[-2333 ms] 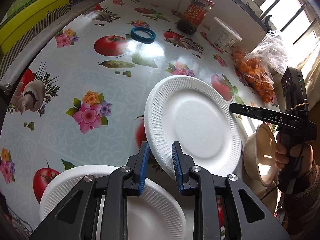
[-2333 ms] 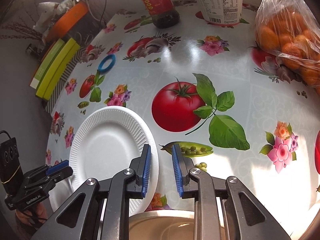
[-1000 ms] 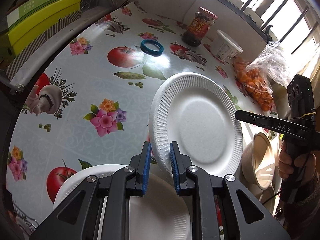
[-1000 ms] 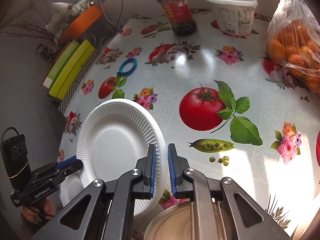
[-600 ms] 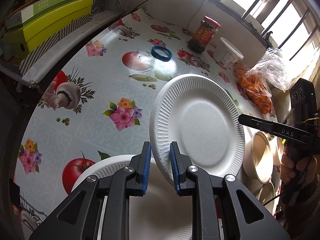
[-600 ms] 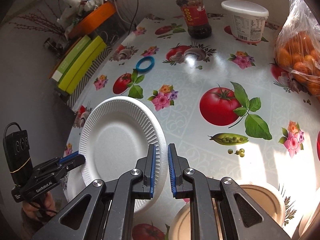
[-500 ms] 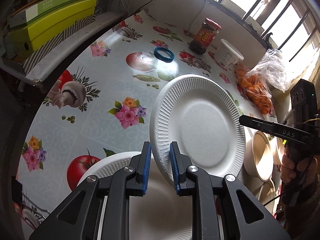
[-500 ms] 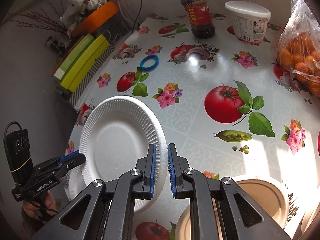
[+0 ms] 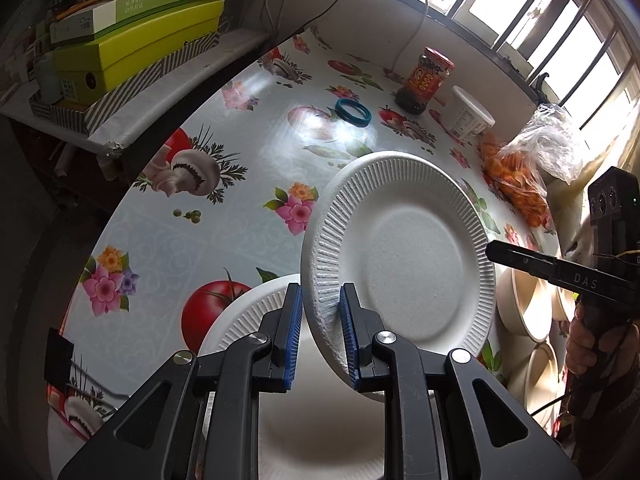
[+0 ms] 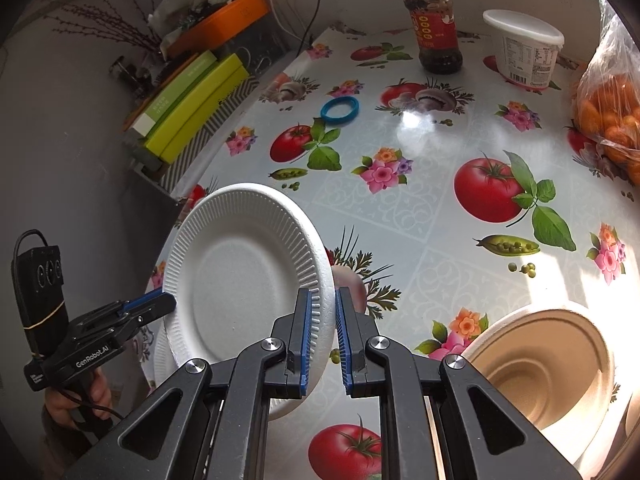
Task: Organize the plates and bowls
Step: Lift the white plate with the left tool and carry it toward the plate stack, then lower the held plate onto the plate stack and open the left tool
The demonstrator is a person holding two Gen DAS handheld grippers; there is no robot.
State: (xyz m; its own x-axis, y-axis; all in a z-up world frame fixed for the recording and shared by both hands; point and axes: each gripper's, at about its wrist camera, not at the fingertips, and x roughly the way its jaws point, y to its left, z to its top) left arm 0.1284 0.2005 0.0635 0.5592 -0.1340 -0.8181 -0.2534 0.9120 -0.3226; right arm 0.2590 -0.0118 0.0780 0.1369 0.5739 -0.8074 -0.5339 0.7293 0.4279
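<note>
A white foam plate [image 9: 404, 252] is held in the air between both grippers, tilted. My left gripper [image 9: 320, 332] is shut on its near rim. My right gripper [image 10: 321, 334] is shut on the opposite rim [image 10: 324, 280]; it shows in the left wrist view [image 9: 496, 248] at the plate's right edge. A second white plate [image 9: 256, 312] lies on the table below the left gripper. Beige bowls [image 9: 524, 312] sit at the right, one of them large in the right wrist view [image 10: 544, 368].
Flower-and-tomato tablecloth [image 10: 400, 216]. At the far side stand a sauce jar [image 10: 436, 28], a white tub [image 10: 524, 48], a bag of oranges [image 10: 612, 120] and a blue ring [image 10: 339, 109]. Yellow-green boxes [image 9: 136, 48] sit on a ledge at the left.
Both grippers closed on the plate's opposite rims and lifted it off the table. It now hangs higher and has shifted left, over the plate lying below.
</note>
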